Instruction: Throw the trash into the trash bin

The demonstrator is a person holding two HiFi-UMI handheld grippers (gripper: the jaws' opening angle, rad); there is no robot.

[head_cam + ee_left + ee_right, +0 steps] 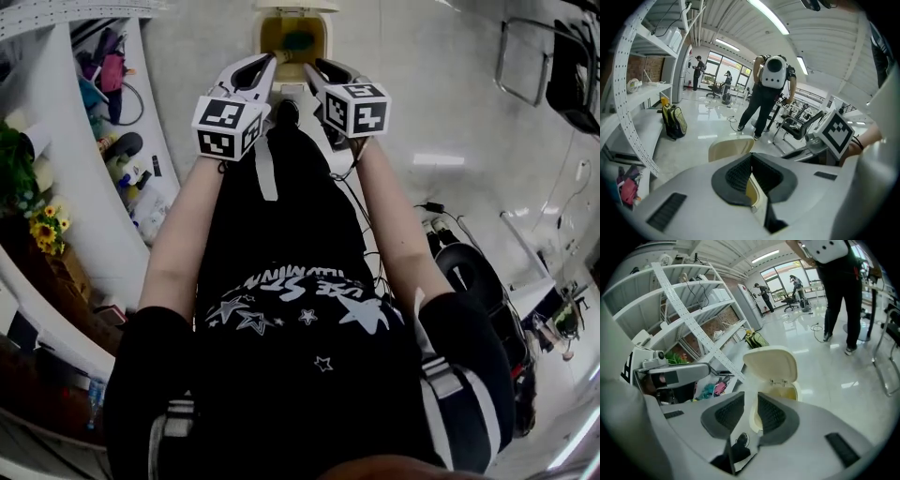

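**Both grippers empty, open trash bin just ahead**

A pale, glossy floor (450, 94) spreads out ahead of both tools. White shelving (689, 310) runs along the left gripper's outer side. The person holding the tools wears a black top with stars (281, 319), with bare forearms stretched forward. Well ahead of the jaws a standing person (766, 93) with a white pack on the back faces away. An office chair (799, 124) stands beside them.

The trash bin (787, 392) is cream-coloured and stands on the floor just ahead of and below both sets of jaws. Its lid (771, 364) is tipped up and back, so the mouth is open. In the head view a dark greenish thing (298, 40) lies inside the bin; what it is cannot be told.

The left gripper (752, 155) has its tips meeting, with nothing between the pads. The right gripper (751, 398) sits close at the left one's right side. Its jaws stand a narrow gap apart and hold nothing; only the bin shows through the gap. Each gripper carries a cube with square markers (230, 127) at the hand end.

A yellow-and-black backpack (674, 121) leans at the foot of the shelving, off to the left gripper's left.
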